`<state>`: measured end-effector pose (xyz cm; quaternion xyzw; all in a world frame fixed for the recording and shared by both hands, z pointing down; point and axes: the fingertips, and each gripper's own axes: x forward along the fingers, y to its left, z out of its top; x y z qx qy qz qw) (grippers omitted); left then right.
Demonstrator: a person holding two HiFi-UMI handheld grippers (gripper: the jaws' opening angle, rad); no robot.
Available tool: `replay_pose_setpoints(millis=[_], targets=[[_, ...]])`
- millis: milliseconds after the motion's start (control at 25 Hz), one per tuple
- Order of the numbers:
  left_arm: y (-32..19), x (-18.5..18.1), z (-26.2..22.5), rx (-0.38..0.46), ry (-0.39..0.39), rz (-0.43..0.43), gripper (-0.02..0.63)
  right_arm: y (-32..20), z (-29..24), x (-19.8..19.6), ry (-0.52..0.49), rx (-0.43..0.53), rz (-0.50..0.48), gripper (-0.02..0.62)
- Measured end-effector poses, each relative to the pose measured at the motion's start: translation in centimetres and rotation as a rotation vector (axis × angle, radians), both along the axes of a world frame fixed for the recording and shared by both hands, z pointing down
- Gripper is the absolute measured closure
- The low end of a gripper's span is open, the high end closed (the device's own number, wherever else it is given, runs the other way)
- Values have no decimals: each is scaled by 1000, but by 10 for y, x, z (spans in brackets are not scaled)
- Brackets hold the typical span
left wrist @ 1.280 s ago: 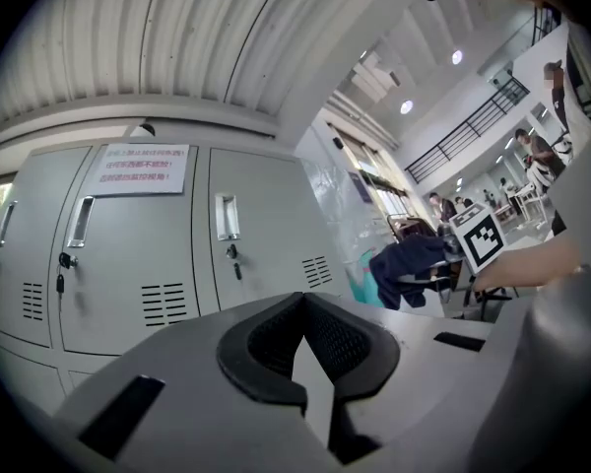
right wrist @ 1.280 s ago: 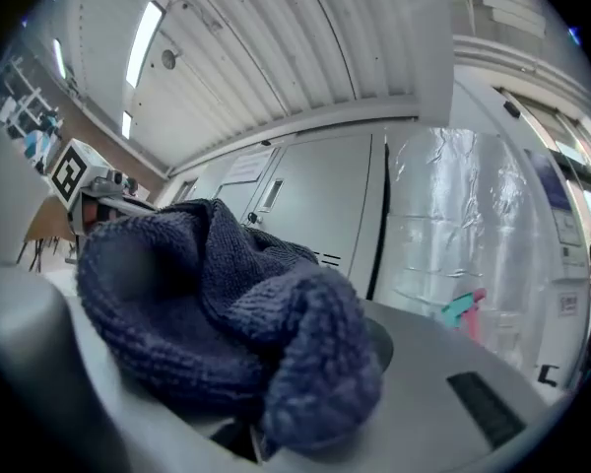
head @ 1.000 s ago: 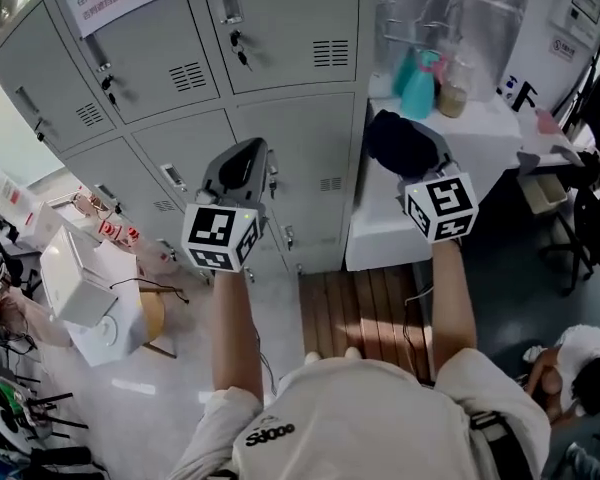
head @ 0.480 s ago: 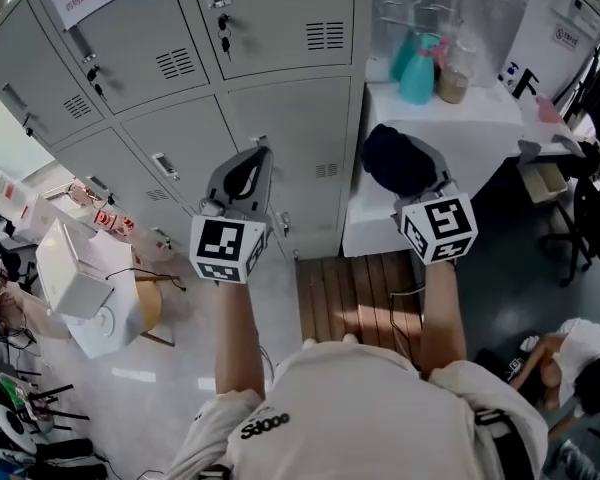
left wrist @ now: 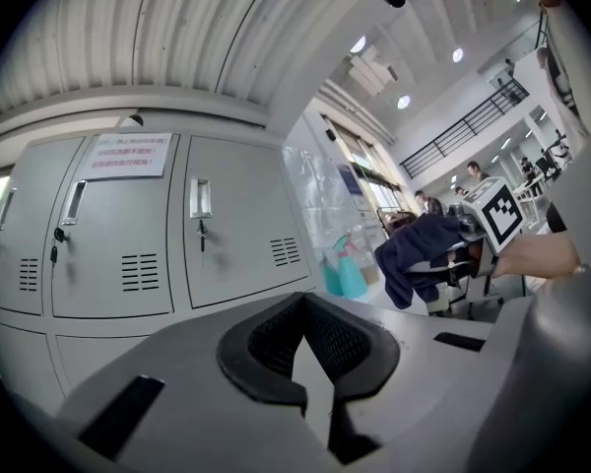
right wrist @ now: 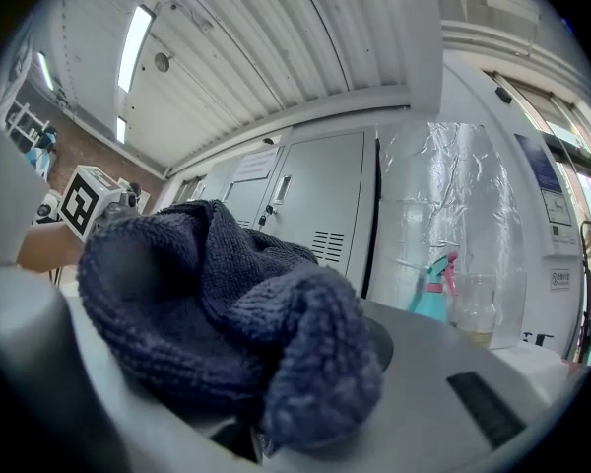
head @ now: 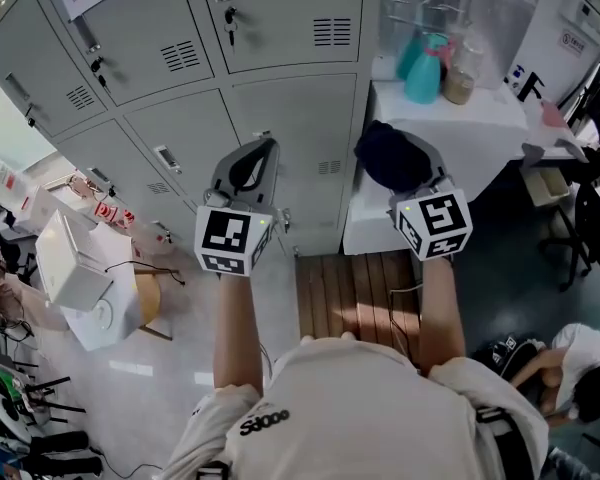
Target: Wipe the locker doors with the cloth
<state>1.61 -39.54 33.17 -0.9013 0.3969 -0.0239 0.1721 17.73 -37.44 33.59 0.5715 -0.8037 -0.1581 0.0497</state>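
Grey locker doors [head: 280, 18] fill the top of the head view, with a lower door [head: 310, 138] just ahead of both grippers. My right gripper [head: 385, 153] is shut on a bunched dark blue cloth [head: 390, 158], held in the air near the lockers' right edge. In the right gripper view the cloth [right wrist: 217, 313] covers the jaws, with the lockers [right wrist: 315, 205] behind it. My left gripper [head: 255, 163] is shut and holds nothing, in front of the lower door. Its pads meet in the left gripper view [left wrist: 305, 308], where the cloth [left wrist: 424, 254] hangs at the right.
A white counter [head: 480, 133] right of the lockers carries a teal spray bottle [head: 425, 68] and a jar [head: 462, 73]. A wooden pallet [head: 360, 298] lies on the floor below. White boxes [head: 70, 268] and cables clutter the left. A person [head: 570, 368] sits at lower right.
Both grippers have drifted slightly lower in the head view and the right one a little left. The cloth stays held. The lockers have shifted slightly in the view.
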Motion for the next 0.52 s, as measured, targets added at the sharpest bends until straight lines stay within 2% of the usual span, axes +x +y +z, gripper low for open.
replay_pose_setpoints(millis=[240,520], targets=[[4,6,4,2,-37,-1,592,4,2,-6,5,-9,-25,529],[6,9,3,13,-39,17,592,5,9,-11,0,-24,-38,529]])
